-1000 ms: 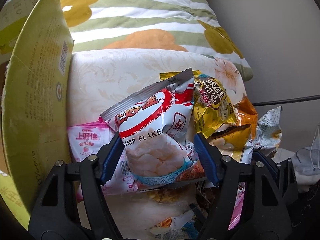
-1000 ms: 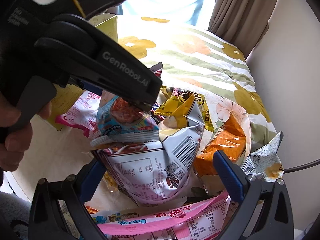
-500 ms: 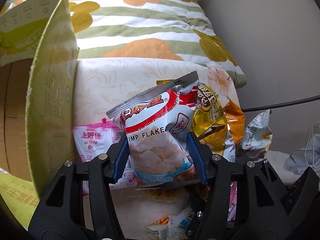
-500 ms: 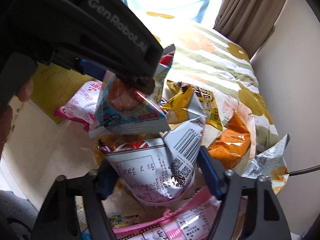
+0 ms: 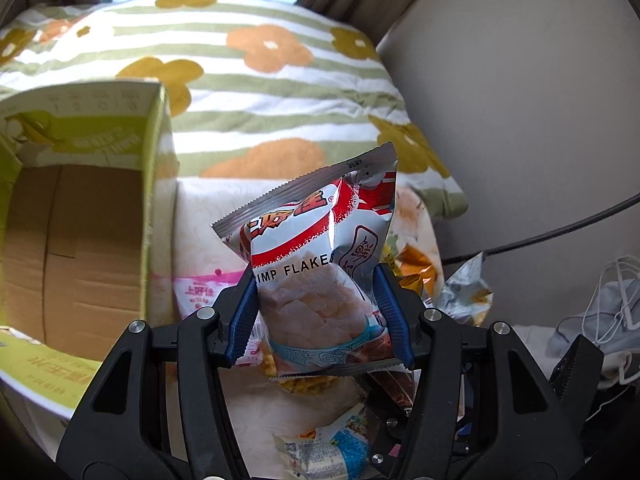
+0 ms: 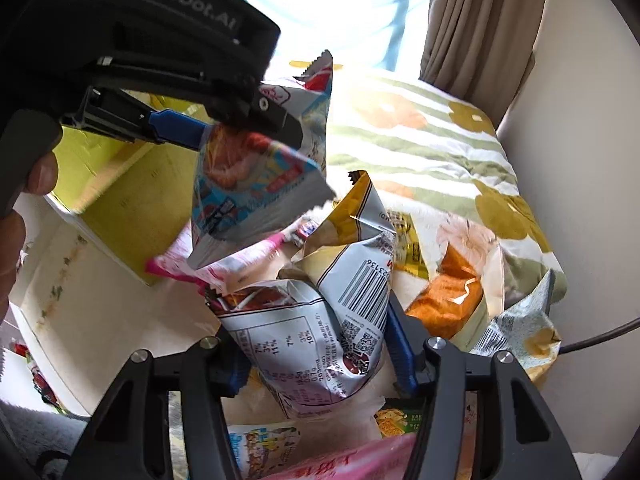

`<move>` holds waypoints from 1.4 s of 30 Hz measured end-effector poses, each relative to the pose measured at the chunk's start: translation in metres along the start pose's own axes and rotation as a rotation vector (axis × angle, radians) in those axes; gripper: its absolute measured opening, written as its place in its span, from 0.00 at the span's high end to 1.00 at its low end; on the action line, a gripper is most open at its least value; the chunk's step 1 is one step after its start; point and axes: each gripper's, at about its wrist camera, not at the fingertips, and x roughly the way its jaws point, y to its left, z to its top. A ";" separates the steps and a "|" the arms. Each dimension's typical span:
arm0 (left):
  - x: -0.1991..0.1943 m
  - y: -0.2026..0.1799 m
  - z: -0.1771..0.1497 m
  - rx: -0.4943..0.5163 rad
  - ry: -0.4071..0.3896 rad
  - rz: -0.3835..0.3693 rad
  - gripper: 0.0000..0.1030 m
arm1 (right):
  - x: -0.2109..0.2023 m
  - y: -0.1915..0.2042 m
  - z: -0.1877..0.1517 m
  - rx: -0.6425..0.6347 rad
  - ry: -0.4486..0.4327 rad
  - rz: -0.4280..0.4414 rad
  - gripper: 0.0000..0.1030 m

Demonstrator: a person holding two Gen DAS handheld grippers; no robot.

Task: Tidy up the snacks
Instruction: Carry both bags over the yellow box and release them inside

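**Two bags gripped at once over the snack pile**

The left gripper (image 5: 318, 314) is clamped on a shrimp flakes bag (image 5: 320, 256), its blue fingers (image 5: 243, 312) pinching the lower half; the bag hangs in the air beside the open cardboard box (image 5: 80, 240), above the heap. The right gripper (image 6: 320, 356) squeezes a white bag with a barcode (image 6: 320, 340), which stands tilted in the pile; whether it has left the surface is hard to say from here. Around it lie a pink packet (image 6: 224, 268), an orange bag (image 6: 448, 296) and a yellow one (image 6: 404, 240), all on the cream cushion (image 6: 120, 320), with the flowered striped blanket (image 5: 280, 100) behind.
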 end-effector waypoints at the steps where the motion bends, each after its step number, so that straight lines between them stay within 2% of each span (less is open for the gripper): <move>1: -0.008 -0.001 0.002 -0.004 -0.019 0.002 0.49 | -0.004 0.001 0.003 -0.004 -0.015 0.009 0.49; 11: -0.098 0.022 0.011 -0.072 -0.209 0.082 0.49 | -0.040 0.010 0.046 -0.052 -0.144 0.106 0.50; 15: -0.123 0.042 0.012 -0.093 -0.251 0.106 0.49 | -0.048 0.020 0.073 -0.073 -0.169 0.125 0.49; 21: -0.147 0.091 0.018 -0.101 -0.280 0.132 0.49 | -0.051 0.054 0.119 -0.116 -0.210 0.129 0.50; 26: -0.156 0.152 0.029 -0.096 -0.253 0.151 0.49 | -0.035 0.093 0.155 -0.136 -0.211 0.127 0.50; 27: -0.157 0.167 0.031 -0.097 -0.243 0.155 0.49 | -0.030 0.103 0.161 -0.149 -0.210 0.158 0.50; 33: -0.154 0.242 0.036 -0.082 -0.189 0.204 0.49 | 0.013 0.158 0.192 -0.071 -0.142 0.169 0.50; 37: -0.143 0.271 0.038 -0.034 -0.149 0.233 0.49 | 0.036 0.186 0.207 -0.008 -0.090 0.166 0.49; 42: -0.113 0.282 0.040 0.041 -0.086 0.252 0.49 | 0.069 0.201 0.217 0.063 -0.007 0.163 0.49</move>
